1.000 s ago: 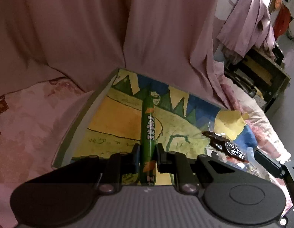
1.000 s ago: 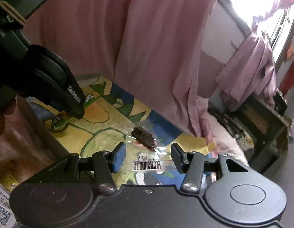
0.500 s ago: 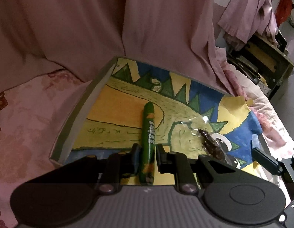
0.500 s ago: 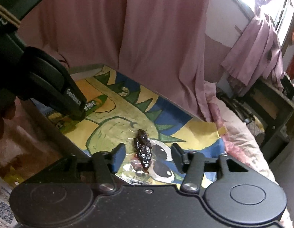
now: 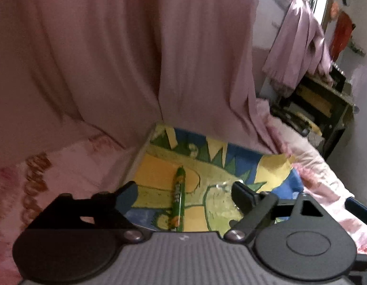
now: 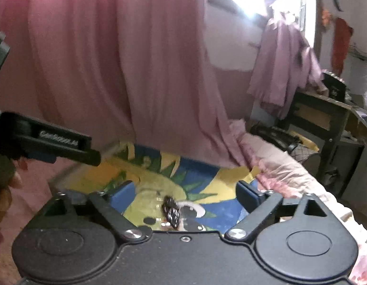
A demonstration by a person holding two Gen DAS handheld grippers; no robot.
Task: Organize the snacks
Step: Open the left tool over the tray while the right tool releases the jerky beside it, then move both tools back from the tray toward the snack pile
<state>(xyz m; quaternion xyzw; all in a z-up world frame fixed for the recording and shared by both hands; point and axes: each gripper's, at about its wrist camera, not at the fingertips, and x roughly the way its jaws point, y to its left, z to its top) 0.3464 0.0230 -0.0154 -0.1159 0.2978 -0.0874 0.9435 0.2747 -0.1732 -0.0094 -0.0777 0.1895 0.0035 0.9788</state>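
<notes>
Left wrist view: the left tongs (image 5: 181,198) stand wide apart, having just been opening, and nothing is pinched between them. The green snack stick (image 5: 179,203) lies flat on the painted tray (image 5: 273,166), lengthwise between the two fingers but touching neither. The tray, with a cartoon picture in yellow, green and blue, rests on a bed with a pink cover (image 5: 64,159), below a pink curtain (image 5: 136,59).

In the right wrist view the right tongs (image 6: 185,196) are likewise spread wide, their jaws having just been opening too, and empty. The dark snack in a clear wrapper (image 6: 170,211) lies on the tray between the fingers, free of both. The left tongs reach in from the left edge of this view.

The stick looks light, slim and fairly stiff, with a glossy wrapper that may slide; a grip across its middle, square to its length, would likely hold best. The wrapped dark snack seems light and soft, its clear film crinkly and slippery; taking it by the lump rather than the loose film edge would probably be surer, with gentle pressure so it is not crushed.
</notes>
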